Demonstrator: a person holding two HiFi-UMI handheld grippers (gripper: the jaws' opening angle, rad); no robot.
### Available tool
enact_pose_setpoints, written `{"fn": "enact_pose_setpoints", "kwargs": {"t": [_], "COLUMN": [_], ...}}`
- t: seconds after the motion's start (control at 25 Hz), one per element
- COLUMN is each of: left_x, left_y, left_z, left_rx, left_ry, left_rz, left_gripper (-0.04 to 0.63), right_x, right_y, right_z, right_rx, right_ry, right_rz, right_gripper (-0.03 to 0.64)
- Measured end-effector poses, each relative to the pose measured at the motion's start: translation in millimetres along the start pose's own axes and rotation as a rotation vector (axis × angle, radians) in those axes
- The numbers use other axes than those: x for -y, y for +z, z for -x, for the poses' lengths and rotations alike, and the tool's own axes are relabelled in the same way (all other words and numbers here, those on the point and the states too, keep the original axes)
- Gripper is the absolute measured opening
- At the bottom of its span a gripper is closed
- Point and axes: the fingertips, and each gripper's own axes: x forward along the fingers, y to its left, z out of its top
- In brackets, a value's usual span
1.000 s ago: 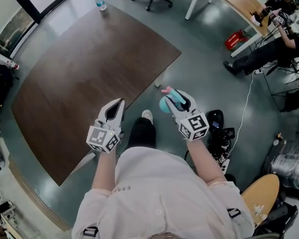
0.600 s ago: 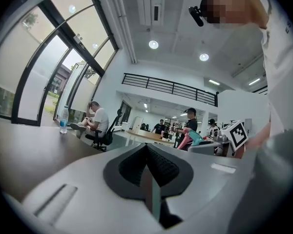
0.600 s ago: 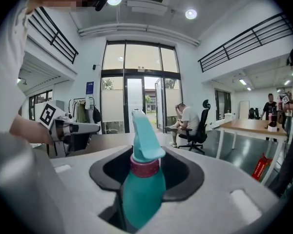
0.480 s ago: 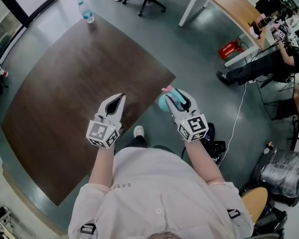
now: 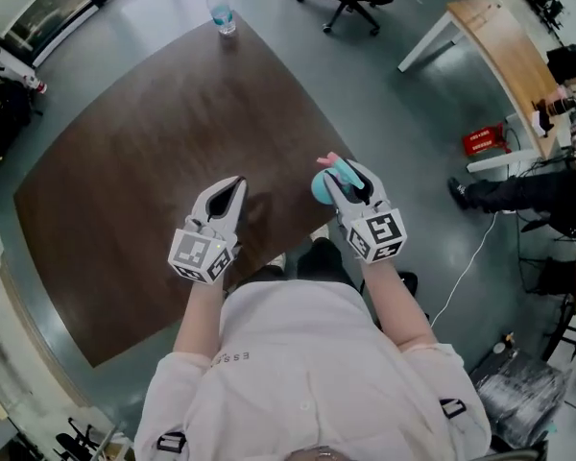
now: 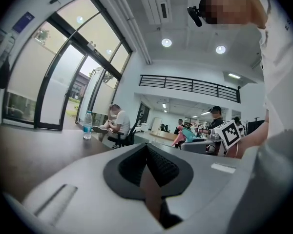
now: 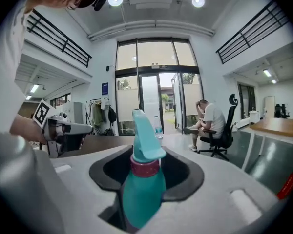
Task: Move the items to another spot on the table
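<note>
Dark-brown wood is filling most of the head view: a broad table (image 5: 154, 133) is standing on a grey floor (image 5: 403, 113), and its top is lying bare apart from one item at the far corner. A person in a pale shirt (image 5: 307, 373) is standing at the near edge, holding a gripper in each hand. The left gripper (image 5: 232, 182) is hovering over the table's near part; in the left gripper view its dark ribbed pads are meeting in a closed seam, with nothing lying between them. The right gripper (image 5: 350, 173) is hanging at the table's near right corner. Its jaws are standing partly apart and pressing on a teal spray bottle (image 7: 141, 189), which is sitting upright between the pads, its pink collar and teal nozzle rising above them. The bottle is being carried in the air, touching no surface. A clear water bottle (image 5: 221, 10) with a blue label is standing upright at the table's far corner, well apart from both grippers.
</note>
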Motion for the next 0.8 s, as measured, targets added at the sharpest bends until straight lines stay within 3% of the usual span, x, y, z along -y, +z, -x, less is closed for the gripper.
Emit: {"fn": "enact_pose_setpoints", "kwargs": {"t": [0.52, 0.8], "left_x": [-58.1, -70.6], "left_y": [-4.2, -25.4], "left_z": [-17.1, -13.1], "left_rx": [0.046, 0.06], "left_ry": [0.369, 0.496], "left_rz": [0.06, 0.097], "left_gripper": [0.015, 0.015], "right_x": [17.7, 30.8], "right_y": [7.6, -16.5], "right_z": [-121.1, -152.2], "right_rx": [-0.026, -0.064], "right_ry": [0.375, 0.448], "right_rz": [0.134, 0.168], "right_gripper": [0.166, 0.166]}}
